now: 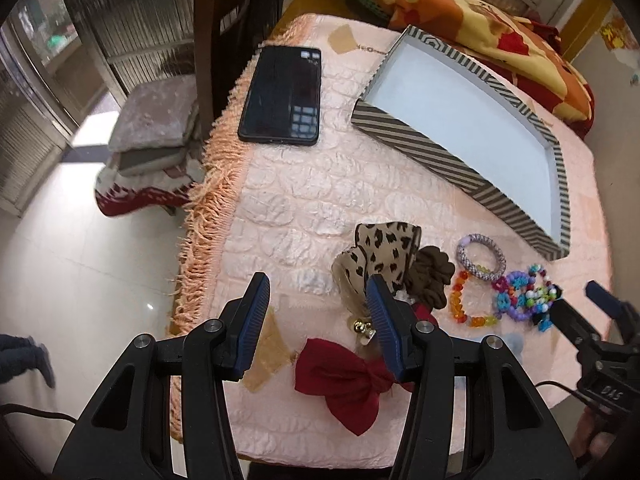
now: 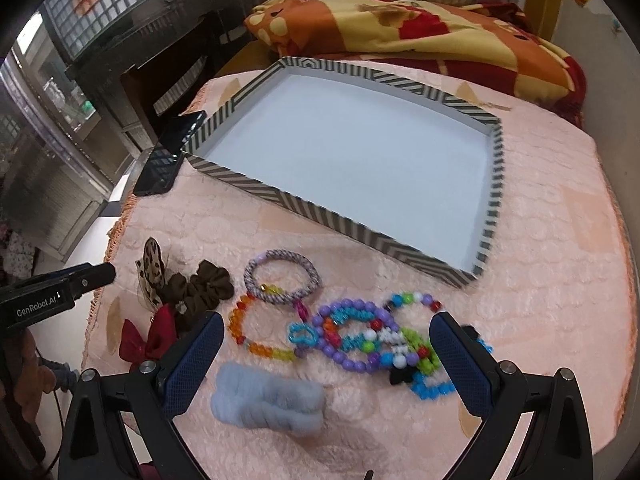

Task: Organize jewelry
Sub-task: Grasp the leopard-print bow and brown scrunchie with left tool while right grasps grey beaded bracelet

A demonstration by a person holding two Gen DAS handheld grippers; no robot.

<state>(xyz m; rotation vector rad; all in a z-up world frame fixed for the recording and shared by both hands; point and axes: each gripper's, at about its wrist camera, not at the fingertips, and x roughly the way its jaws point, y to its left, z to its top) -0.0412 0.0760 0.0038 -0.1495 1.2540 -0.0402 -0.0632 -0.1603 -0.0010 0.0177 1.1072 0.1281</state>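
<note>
Pink quilted table (image 2: pixel 540 216), striped tray (image 2: pixel 494 184) at its middle, bracelets (image 2: pixel 360 332) and bows (image 1: pixel 352 380) before the tray, left tongs (image 1: pixel 318 320) and right tongs (image 2: pixel 326 364) both wide open, holding nothing.

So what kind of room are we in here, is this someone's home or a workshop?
Most likely a home, perhaps a bedroom or living area. A fringed pink cloth covers the table, a patterned fleece blanket lies heaped behind it, and a cushioned chair stands beside it on a tiled floor.

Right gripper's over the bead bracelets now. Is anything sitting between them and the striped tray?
Nothing visible does. The right gripper is open above the bead bracelets, and only bare pink tablecloth lies between them and the striped tray. The woven bracelet sits off to the left, clear of that path.
</note>
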